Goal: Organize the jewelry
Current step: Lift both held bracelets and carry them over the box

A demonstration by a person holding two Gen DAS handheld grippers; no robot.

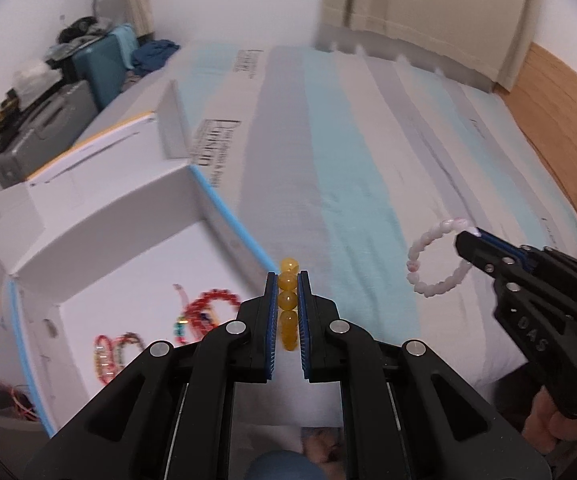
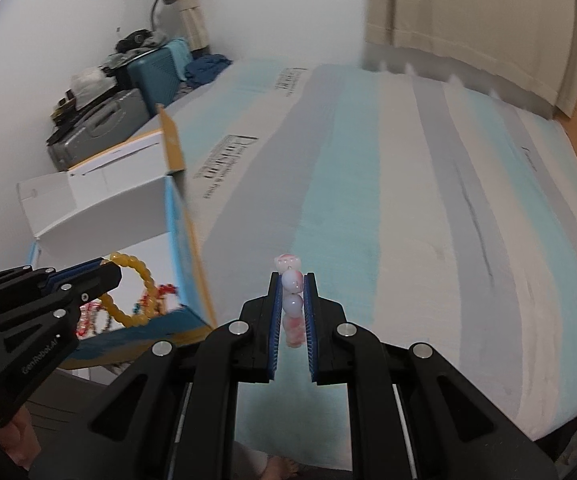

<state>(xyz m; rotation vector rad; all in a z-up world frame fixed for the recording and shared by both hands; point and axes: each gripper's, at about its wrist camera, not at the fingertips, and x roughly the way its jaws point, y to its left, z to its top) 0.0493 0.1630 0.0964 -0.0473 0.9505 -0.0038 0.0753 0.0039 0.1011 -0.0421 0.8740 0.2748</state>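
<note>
While hanging over the striped mattress (image 1: 368, 168) near its edge, carrying two bead bracelets at once, one per tool. Clamping the left gripper (image 1: 287, 280) down on the yellow bracelet (image 1: 288, 300), with the beads stacked in a line between the blue pads (image 1: 273, 320) and the loop hanging edge-on to that camera. Pinching the pink-and-white bracelet (image 2: 292, 300) in the right gripper (image 2: 292, 280) the same way, jaws nearly together on the beads; showing in the left view as a full ring dangling free from the fingertips, clear of the mattress. Gripping on only a short stretch of each loop, probably so the rest can swing and drop cleanly once released.

Waiting just beside the mattress: the open white box (image 1: 136, 264) with blue-taped edges, flaps standing up, already holding several bracelets (image 1: 208, 312) in red and mixed colours on its floor. Judging from that, treating the box as the collecting place, and heading toward it with both loops (blur in both views fitting hands on the move). Sitting nearest to it: the yellow bracelet, appearing in front of the box opening in the right view, though whether truly above the opening cannot be told. Keeping the pink one farther out over the bedding, well apart from the box.

Needing next, likely, to clear the upright flap before letting go.
</note>
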